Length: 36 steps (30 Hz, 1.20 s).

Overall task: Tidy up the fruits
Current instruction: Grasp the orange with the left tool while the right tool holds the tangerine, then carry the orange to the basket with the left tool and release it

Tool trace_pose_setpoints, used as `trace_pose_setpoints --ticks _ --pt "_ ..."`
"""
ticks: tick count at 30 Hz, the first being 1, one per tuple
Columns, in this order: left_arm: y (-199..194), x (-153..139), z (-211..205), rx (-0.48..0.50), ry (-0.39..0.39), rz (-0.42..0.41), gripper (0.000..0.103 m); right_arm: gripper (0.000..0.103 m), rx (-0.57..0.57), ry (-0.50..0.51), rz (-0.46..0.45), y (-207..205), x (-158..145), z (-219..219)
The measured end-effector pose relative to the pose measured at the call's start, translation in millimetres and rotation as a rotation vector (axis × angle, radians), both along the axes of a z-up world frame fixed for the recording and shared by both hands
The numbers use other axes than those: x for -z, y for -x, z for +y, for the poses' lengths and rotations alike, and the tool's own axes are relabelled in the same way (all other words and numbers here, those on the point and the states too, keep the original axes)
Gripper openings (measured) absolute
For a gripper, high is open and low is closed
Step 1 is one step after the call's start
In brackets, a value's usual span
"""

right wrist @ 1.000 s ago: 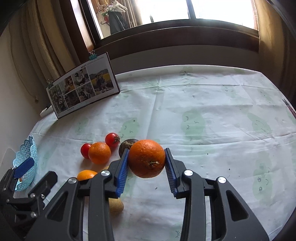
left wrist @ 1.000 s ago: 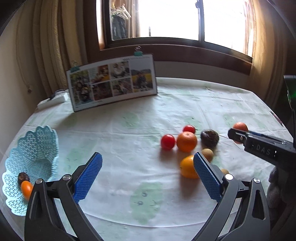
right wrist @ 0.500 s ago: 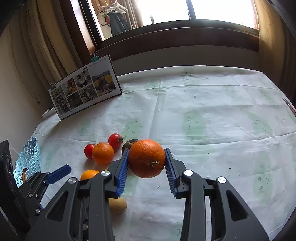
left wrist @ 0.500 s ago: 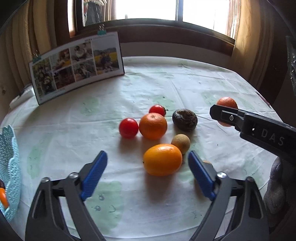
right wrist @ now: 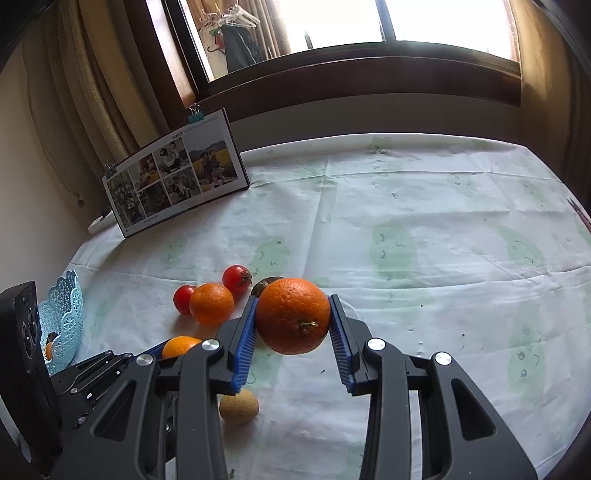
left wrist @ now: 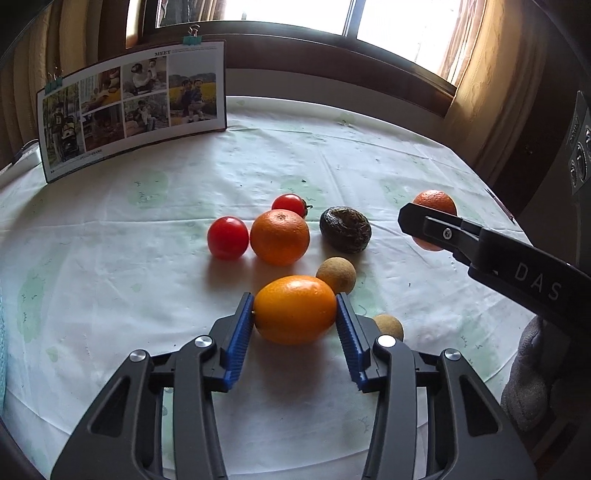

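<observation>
Left gripper [left wrist: 294, 314] clamped on smooth oval orange [left wrist: 294, 309], lower centre of frame. Right gripper [right wrist: 293, 321] clamped on pitted round orange [right wrist: 293, 315], frame centre. Bare tablecloth [right wrist: 424, 229] right; blue basket [right wrist: 64, 314] at left edge.

Bare tablecloth [right wrist: 424, 229] rightward; fruit cluster [left wrist: 279, 236] close ahead-left.

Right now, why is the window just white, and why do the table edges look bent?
Left wrist view: window overexposed by daylight; backlit oval orange casts its shadow toward the camera; fisheye lens curves the table edge. Right wrist view: same blown-out window, dark corners, held orange sharp.
</observation>
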<state>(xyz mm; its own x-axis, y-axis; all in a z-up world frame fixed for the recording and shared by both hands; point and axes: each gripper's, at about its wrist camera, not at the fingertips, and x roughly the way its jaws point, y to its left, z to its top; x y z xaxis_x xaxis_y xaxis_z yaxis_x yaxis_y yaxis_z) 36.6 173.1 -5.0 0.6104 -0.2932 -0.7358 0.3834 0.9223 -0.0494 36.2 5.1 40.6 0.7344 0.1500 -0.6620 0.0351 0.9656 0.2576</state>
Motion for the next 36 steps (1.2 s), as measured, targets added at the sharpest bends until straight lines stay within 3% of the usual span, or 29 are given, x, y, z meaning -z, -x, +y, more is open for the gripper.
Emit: trace_pose_setpoints --ticks 15,36 --pt "13 -28 25 -0.148 -0.106 -0.183 0.046 0.038 -0.006 0.008 -0.019 2 -3 3" --pt "26 -65 91 -0.36 -0.126 -0.323 0.046 0.038 -0.018 0.019 -0.025 5 1 11"
